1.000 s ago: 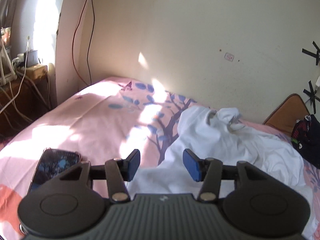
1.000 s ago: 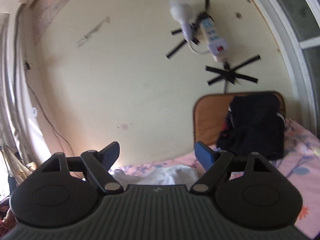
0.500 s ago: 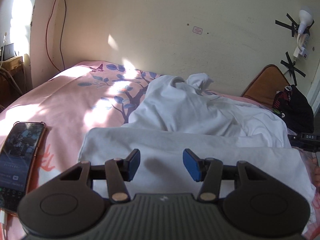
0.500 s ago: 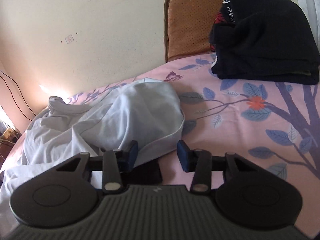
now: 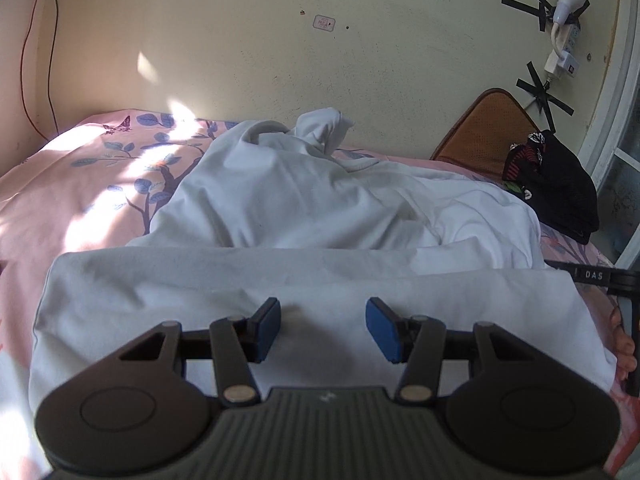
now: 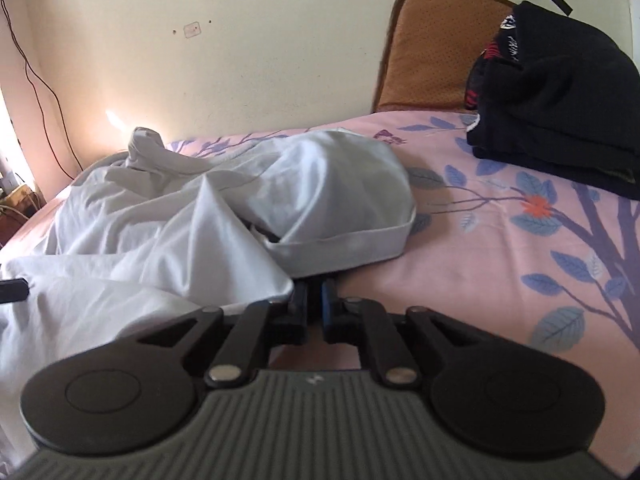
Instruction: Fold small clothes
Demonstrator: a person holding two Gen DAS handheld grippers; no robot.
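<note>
The crumpled white cotton garment (image 5: 304, 216) lies on the pink floral bedsheet (image 6: 500, 264), left of the folded black clothes (image 6: 560, 96). We judge it light, limp and best taken by its hems. Our left gripper (image 5: 322, 328) hovers half open and empty above its near edge. Our right gripper (image 6: 315, 304) has just been closing; jaws nearly together at its corner, grip unclear.

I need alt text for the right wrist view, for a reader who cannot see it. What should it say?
The right claw, its jaws having just closed almost together, sits at the near edge of a rumpled white garment on a pink bedsheet printed with blue leaves; whether it pinches the cloth is not clear. A folded black garment lies at the far right, before a brown cushion.
</note>
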